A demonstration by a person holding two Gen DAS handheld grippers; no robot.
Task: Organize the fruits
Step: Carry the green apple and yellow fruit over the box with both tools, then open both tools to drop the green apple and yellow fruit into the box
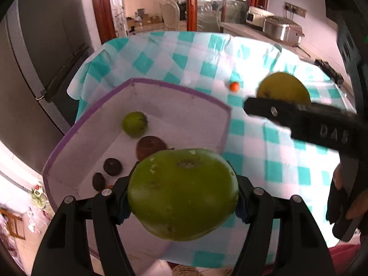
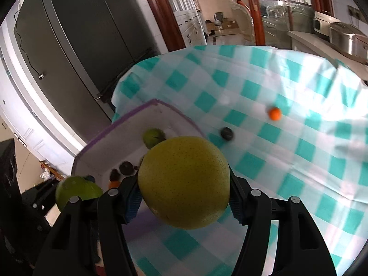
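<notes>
Between left tongs (image 1: 182, 197): green fruit (image 1: 182, 194)

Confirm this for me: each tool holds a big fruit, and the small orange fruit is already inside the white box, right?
Not quite. The small orange fruit lies on the checked tablecloth, outside the white box, as the right wrist view shows. The left tool holds the green fruit; the right tool holds the yellow fruit.

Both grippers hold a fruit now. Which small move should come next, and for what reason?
Probably lower the left gripper a little forward and release the green fruit into the white box. This fruit already hangs beside the box's open near edge, where other fruits lie, while the right gripper with the yellow fruit is above the checked cloth, farther from the box.
</notes>
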